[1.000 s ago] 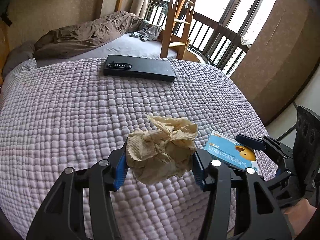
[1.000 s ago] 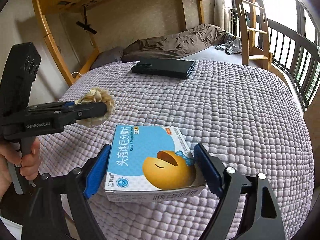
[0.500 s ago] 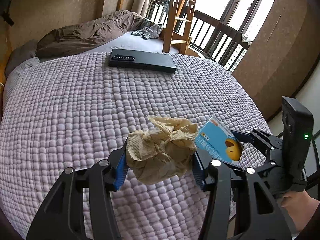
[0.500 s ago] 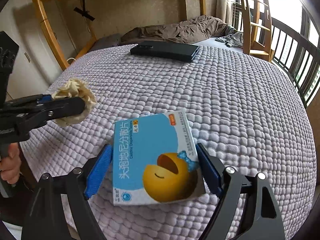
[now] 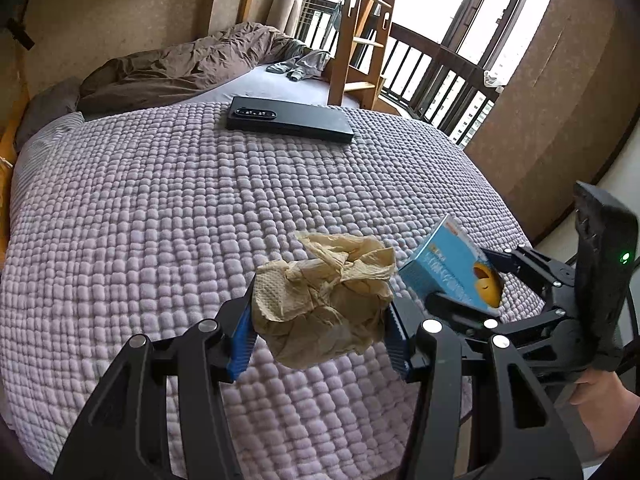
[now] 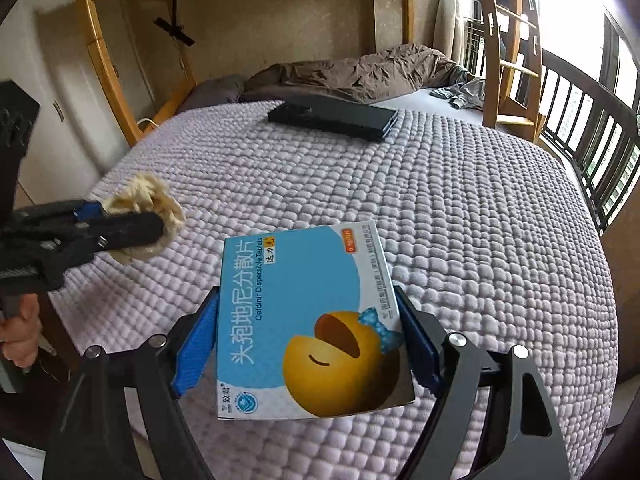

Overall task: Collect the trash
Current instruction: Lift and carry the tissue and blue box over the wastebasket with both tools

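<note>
**Both grippers loaded over the bed**

At the bottom centre of the left wrist view we find the left gripper [image 5: 320, 334], its blue pads pinching a crumpled paper towel [image 5: 326, 300] clear of the quilt. At the bottom centre of the right wrist view the right gripper [image 6: 308, 344] has a blue medicine box [image 6: 308, 320] between its pads; its jaws have just been closing, and the pads now press on the box's two side edges. The box is tilted, raised above the lilac quilt [image 6: 480, 220]. Beyond, at upper centre, a black flat box [image 6: 334, 118] lies on the quilt. Farthest off we note a brown blanket [image 5: 180, 70] and a wooden ladder [image 5: 362, 32].
</note>
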`<state>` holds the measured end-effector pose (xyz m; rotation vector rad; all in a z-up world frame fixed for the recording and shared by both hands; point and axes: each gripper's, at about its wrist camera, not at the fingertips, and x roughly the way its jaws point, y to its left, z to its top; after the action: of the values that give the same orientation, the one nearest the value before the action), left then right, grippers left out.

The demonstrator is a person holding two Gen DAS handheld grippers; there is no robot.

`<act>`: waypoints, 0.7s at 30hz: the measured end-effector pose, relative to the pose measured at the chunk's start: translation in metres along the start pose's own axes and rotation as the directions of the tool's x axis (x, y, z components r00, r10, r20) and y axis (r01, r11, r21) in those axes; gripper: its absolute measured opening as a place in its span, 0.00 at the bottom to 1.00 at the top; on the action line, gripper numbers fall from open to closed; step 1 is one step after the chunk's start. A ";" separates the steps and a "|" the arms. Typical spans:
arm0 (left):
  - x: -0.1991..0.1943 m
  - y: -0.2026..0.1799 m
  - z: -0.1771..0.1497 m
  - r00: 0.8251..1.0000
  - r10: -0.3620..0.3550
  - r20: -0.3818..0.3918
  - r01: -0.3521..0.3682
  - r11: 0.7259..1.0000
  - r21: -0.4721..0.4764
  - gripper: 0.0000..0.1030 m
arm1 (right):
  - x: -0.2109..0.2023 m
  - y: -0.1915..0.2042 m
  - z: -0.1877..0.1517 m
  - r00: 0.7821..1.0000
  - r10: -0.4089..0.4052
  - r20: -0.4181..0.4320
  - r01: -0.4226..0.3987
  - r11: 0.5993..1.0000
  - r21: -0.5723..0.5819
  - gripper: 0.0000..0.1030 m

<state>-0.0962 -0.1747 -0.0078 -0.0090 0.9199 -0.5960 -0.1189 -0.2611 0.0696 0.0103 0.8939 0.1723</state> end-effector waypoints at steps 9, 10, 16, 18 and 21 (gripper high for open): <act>-0.013 -0.013 -0.015 1.000 0.017 -0.010 -0.017 1.000 0.025 0.53 | -0.035 -0.003 -0.007 0.999 0.039 0.029 -0.040 0.998 0.045 0.77; -0.014 -0.014 -0.017 1.000 0.020 -0.011 -0.020 0.999 0.028 0.53 | -0.038 -0.003 -0.008 0.999 0.041 0.032 -0.043 0.998 0.048 0.77; -0.024 -0.020 -0.026 0.999 0.033 -0.011 -0.032 0.998 0.046 0.53 | -0.055 0.000 -0.017 0.998 0.056 0.043 -0.059 0.997 0.055 0.77; -0.027 -0.022 -0.030 0.999 0.033 -0.013 -0.032 0.998 0.049 0.53 | -0.059 0.001 -0.020 0.997 0.059 0.043 -0.061 0.997 0.054 0.77; -0.031 -0.024 -0.035 0.999 0.039 -0.015 -0.038 0.998 0.059 0.53 | -0.065 0.003 -0.025 0.997 0.062 0.042 -0.065 0.996 0.055 0.77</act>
<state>-0.1484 -0.1716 -0.0005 0.0663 0.9161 -0.5876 -0.1788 -0.2697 0.1046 0.0941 0.8582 0.2055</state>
